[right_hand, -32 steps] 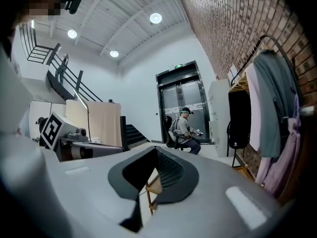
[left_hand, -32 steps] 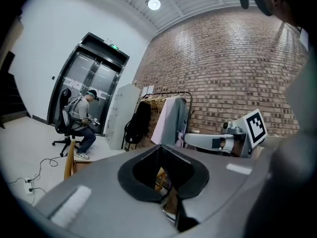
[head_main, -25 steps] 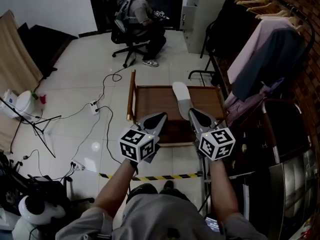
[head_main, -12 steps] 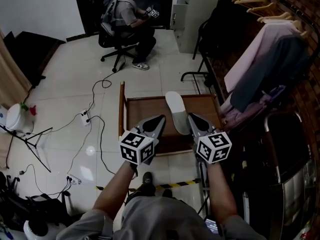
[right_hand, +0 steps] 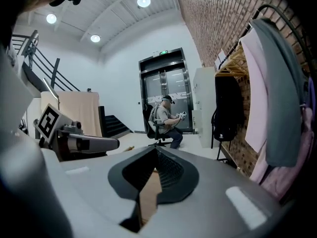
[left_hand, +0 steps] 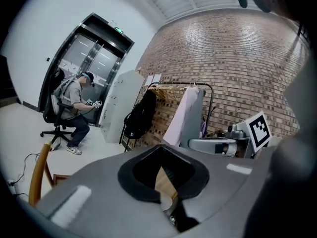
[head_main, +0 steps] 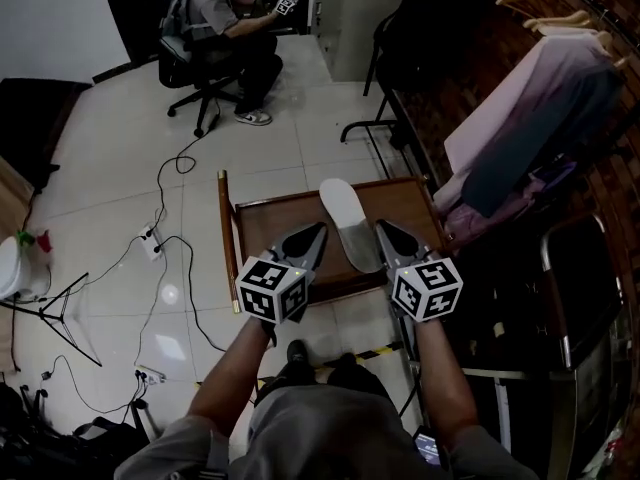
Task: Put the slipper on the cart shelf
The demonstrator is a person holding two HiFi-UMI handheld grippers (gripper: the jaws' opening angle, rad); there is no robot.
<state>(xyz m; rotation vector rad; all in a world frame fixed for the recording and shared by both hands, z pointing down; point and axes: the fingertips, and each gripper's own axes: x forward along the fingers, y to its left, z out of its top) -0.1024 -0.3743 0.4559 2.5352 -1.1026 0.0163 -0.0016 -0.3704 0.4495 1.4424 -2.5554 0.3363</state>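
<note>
Resting on the wooden cart shelf [head_main: 268,224], a pale slipper [head_main: 350,224]

a pale slipper [head_main: 350,224] lies on the wooden cart shelf [head_main: 268,218].

I see slipper [head_main: 350,223] plain white. Cart shelf [head_main: 268,230] warm brown wood. Left tool [head_main: 315,233] and right tool [head_main: 383,230]: grey shells, black pads. Marker cubes [head_main: 272,290]: black squares on white. Floor [head_main: 110,158]: pale glossy tiles, black cables [head_main: 160,180] across them. Tape strip [head_main: 375,349]: yellow and black stripes. Brick wall [left_hand: 233,48]: red-brown, pale mortar lines. On rack: pink shirt [head_main: 500,108], slate-grey garment [head_main: 550,138]. Office chair [head_main: 190,68] black. My top [head_main: 330,428] grey.
</note>
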